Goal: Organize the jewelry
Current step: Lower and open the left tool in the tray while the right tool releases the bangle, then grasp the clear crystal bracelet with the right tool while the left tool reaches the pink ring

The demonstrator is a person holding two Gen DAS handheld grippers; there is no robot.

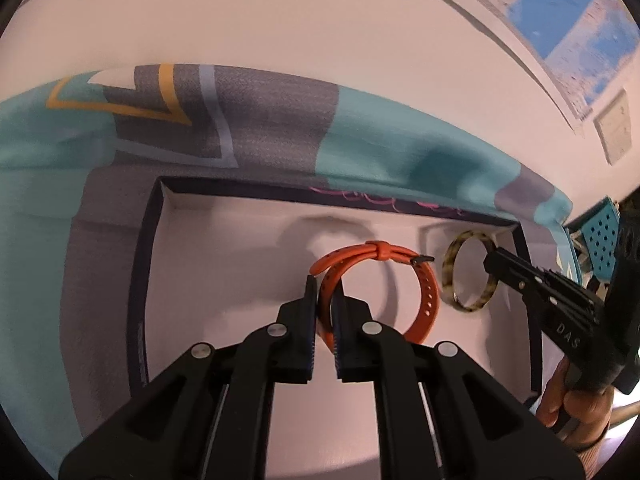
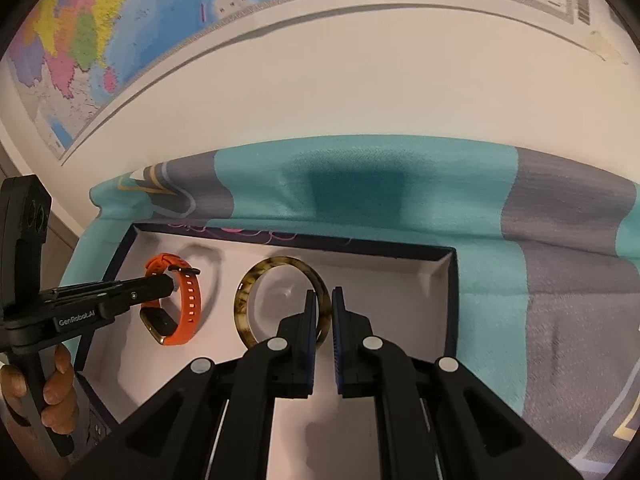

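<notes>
My left gripper [image 1: 325,286] is shut on the strap of an orange watch [image 1: 420,280] and holds it upright inside a shallow white-lined box with dark walls [image 1: 140,264]. My right gripper [image 2: 325,298] is shut on the rim of a tortoiseshell bangle [image 2: 244,292], held upright in the same box [image 2: 450,304]. The bangle [image 1: 450,276] and the right gripper [image 1: 494,262] also show at the right of the left wrist view. The orange watch [image 2: 188,300] and the left gripper [image 2: 168,286] show at the left of the right wrist view.
The box lies on a teal and grey patterned cloth [image 2: 360,184] against a white wall [image 2: 360,80]. A map [image 2: 80,40] hangs on the wall. A teal perforated basket [image 1: 600,236] stands off the cloth's right end.
</notes>
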